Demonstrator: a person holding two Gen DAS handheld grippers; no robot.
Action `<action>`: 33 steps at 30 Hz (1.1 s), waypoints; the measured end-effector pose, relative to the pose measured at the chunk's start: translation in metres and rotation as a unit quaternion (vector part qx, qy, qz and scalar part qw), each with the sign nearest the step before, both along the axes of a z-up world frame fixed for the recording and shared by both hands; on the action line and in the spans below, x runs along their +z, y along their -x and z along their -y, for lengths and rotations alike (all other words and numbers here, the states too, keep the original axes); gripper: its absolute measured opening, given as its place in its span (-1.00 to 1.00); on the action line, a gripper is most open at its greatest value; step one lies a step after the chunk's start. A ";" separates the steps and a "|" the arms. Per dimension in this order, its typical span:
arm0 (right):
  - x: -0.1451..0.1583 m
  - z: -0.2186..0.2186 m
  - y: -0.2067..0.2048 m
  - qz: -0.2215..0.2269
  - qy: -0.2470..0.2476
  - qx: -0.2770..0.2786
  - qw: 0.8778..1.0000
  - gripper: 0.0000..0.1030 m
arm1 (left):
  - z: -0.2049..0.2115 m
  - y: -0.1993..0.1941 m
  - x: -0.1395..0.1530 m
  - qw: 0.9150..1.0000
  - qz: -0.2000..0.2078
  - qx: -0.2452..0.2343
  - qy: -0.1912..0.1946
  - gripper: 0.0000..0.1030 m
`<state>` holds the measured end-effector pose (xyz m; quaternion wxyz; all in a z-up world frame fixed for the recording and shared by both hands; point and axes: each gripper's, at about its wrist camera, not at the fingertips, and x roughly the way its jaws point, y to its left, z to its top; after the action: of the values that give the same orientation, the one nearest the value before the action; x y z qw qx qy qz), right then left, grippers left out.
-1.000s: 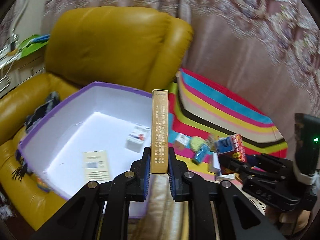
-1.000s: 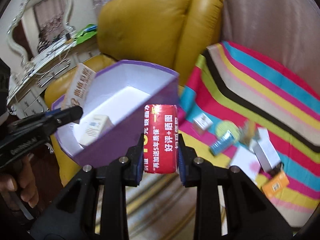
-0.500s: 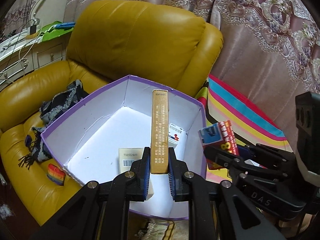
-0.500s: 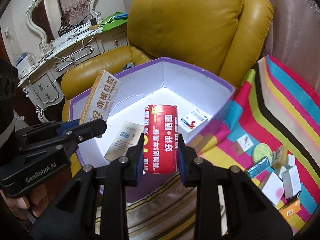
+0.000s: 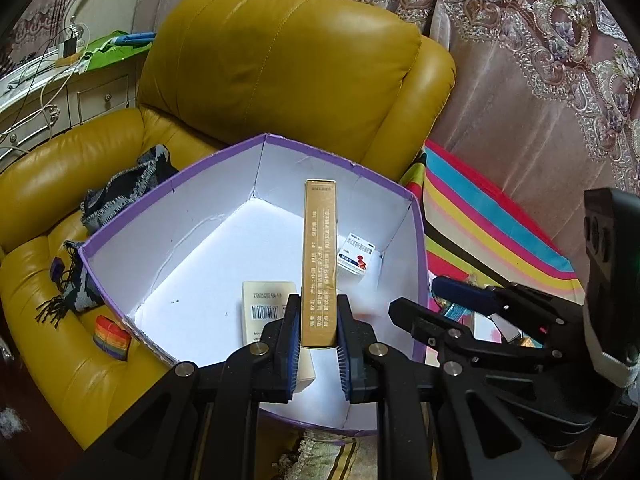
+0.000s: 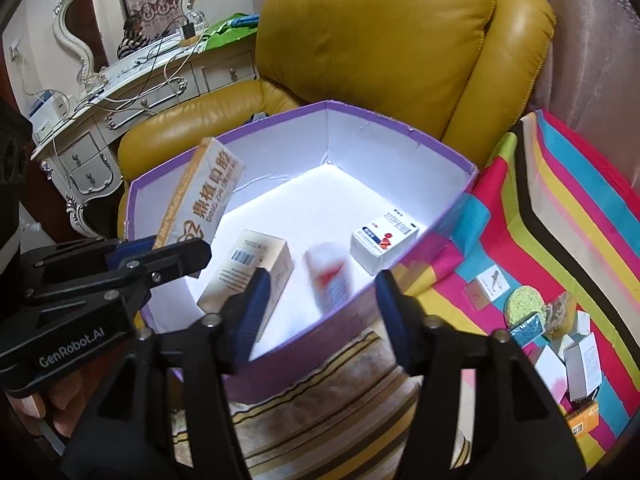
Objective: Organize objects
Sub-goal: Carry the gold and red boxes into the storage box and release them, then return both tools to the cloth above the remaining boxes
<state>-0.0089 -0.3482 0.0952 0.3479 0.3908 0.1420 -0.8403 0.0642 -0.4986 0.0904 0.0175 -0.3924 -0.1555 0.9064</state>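
Observation:
A purple-rimmed white box (image 5: 416,236) (image 6: 464,168) rests on a yellow armchair. My left gripper (image 5: 318,336) is shut on a long gold toothpaste carton (image 5: 319,256), held upright over the box; in the right wrist view that carton (image 6: 200,196) shows white with orange print. My right gripper (image 6: 316,296) stands open above the box's near wall. Below it a red-and-white carton (image 6: 330,276), blurred, lies or falls inside the box. A cream barcode carton (image 6: 250,268) (image 5: 266,304) and a white medicine box (image 6: 384,236) (image 5: 356,254) lie on the box floor.
The yellow armchair (image 5: 280,64) (image 6: 380,40) holds a dark scarf (image 5: 116,192) and a small rainbow item (image 5: 112,336). A striped cloth (image 6: 560,220) to the right carries several small boxes and a sponge (image 6: 524,304). A white dresser (image 6: 120,92) with cables stands at left.
Both grippers swung from the striped cloth to above the box. My right gripper opened and let go of the red-and-white carton, which dropped into the box. The left still grips the gold carton.

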 end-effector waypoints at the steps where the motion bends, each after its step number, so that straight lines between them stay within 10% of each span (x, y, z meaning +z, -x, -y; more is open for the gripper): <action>1: 0.001 -0.004 -0.001 -0.002 0.001 -0.004 1.000 0.21 | -0.001 0.001 -0.001 1.000 0.002 -0.001 0.001 -0.66; 10: 0.000 -0.071 -0.006 -0.017 0.016 -0.071 0.997 0.58 | -0.017 0.004 -0.004 1.000 0.013 -0.014 0.002 -0.56; 33: -0.037 -0.260 0.003 -0.008 0.022 -0.273 0.962 0.62 | -0.131 0.009 0.025 0.993 -0.009 -0.106 0.053 -0.17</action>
<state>-0.0120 -0.0884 0.0584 0.1128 0.4003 0.0145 -0.9093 0.0547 -0.3677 0.1157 0.0941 -0.3987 -0.0642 0.9100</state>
